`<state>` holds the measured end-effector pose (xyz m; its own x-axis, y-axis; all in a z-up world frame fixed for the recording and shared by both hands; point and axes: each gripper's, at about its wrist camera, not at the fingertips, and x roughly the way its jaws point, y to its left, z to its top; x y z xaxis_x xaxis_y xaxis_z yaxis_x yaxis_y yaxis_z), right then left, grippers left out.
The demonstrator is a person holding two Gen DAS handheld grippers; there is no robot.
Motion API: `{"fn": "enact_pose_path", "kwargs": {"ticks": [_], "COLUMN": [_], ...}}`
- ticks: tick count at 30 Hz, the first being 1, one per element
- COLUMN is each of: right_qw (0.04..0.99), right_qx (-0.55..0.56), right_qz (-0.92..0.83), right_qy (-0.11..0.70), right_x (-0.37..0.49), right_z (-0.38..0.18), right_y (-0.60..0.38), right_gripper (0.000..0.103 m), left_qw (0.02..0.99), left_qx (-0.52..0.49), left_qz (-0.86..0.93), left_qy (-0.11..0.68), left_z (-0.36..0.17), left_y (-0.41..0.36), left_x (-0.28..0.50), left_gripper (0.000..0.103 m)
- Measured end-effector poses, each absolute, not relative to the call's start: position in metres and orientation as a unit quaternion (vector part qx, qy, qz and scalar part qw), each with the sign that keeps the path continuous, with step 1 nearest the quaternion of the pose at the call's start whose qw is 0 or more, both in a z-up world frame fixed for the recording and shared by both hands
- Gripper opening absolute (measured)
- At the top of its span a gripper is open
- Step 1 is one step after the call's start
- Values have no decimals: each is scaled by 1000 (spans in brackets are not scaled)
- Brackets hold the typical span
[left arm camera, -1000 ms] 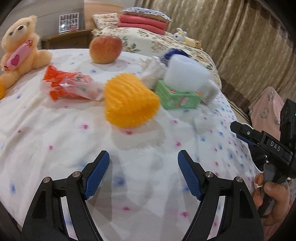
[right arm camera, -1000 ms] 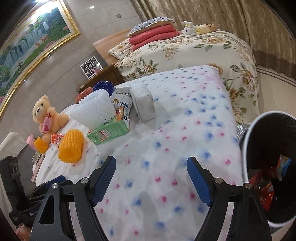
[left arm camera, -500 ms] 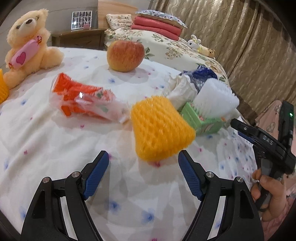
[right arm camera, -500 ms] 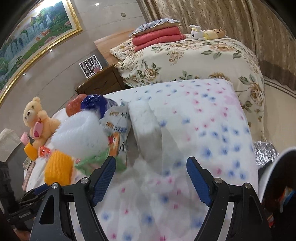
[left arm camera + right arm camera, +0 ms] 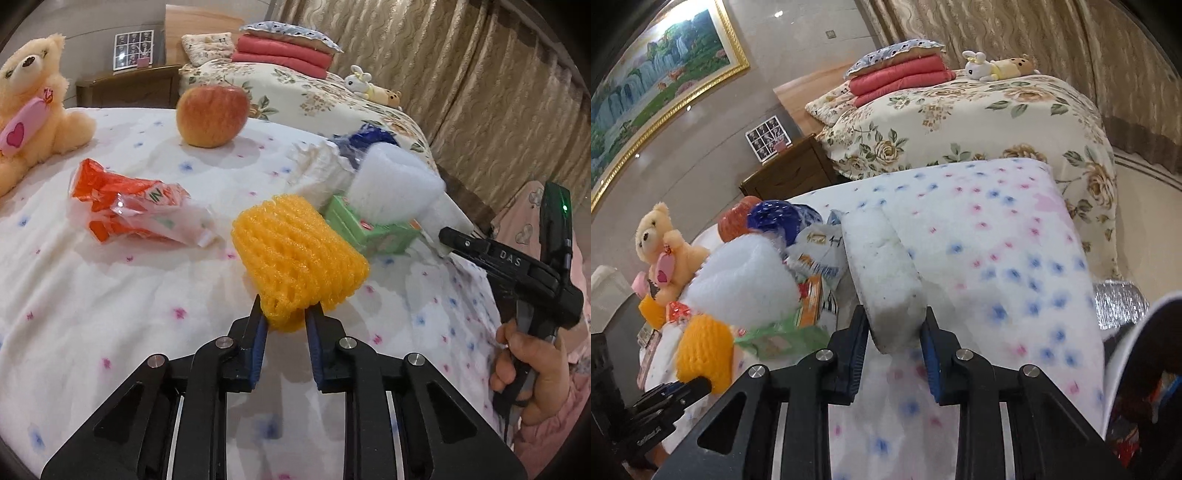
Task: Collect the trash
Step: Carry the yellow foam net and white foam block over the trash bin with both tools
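1. Left gripper – jaws closing, pinching the yellow foam net at frame centre
2. Right gripper – jaws closing on the white foam block, centre of its frame

Yellow foam net, dotted sheet
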<state>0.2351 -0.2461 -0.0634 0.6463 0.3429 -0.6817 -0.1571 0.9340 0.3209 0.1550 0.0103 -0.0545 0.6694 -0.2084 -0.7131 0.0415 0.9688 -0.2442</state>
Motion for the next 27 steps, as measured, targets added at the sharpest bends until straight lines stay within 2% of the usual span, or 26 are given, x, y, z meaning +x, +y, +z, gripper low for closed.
{"fn": "enact_pose_path", "kwargs": {"ticks": [13, 27], "right_qw": [902, 905], "right_qx": [157, 182], "right_qz": [126, 85], "right_qy": [381, 374], "right_x": [161, 117], "right_z": [-55, -55], "right_y": [-286, -334], "right_gripper": [28, 28], "left_qw": [900, 890], "left_qx": [-86, -47], "left_qz": [-143, -213], "left_qy": [402, 400], "left_z": [-45, -37], "left_y": [-46, -119], "left_x": [123, 117], "left_gripper": [18, 18]}}
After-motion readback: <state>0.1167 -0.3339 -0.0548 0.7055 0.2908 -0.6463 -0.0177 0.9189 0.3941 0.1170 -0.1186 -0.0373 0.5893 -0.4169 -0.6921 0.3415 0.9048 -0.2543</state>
